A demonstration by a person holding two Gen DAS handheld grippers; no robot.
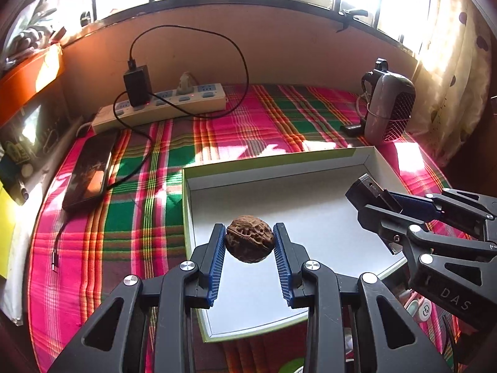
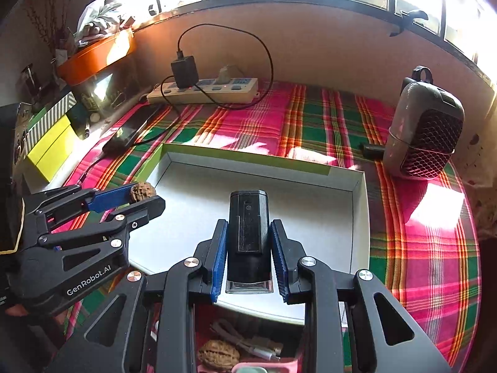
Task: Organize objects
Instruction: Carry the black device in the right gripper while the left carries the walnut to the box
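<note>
My left gripper [image 1: 250,241] is shut on a brown walnut [image 1: 250,238] and holds it over the near left part of a shallow white box [image 1: 310,205] with a green rim. In the right wrist view that same left gripper [image 2: 146,195] shows at the left with the walnut [image 2: 142,191] at its tips. My right gripper [image 2: 248,242] is shut on a black oblong device [image 2: 248,233] with a clear end, held over the white box [image 2: 279,199]. From the left wrist view the right gripper [image 1: 369,199] reaches in from the right with the black device [image 1: 365,191].
A plaid cloth [image 1: 139,217] covers the table. Behind stand a power strip [image 1: 161,105] with a charger and cable, a phone [image 1: 90,171] at the left and a small grey heater [image 1: 388,105] at the right. A second walnut [image 2: 219,356] and a white cable lie near the front edge.
</note>
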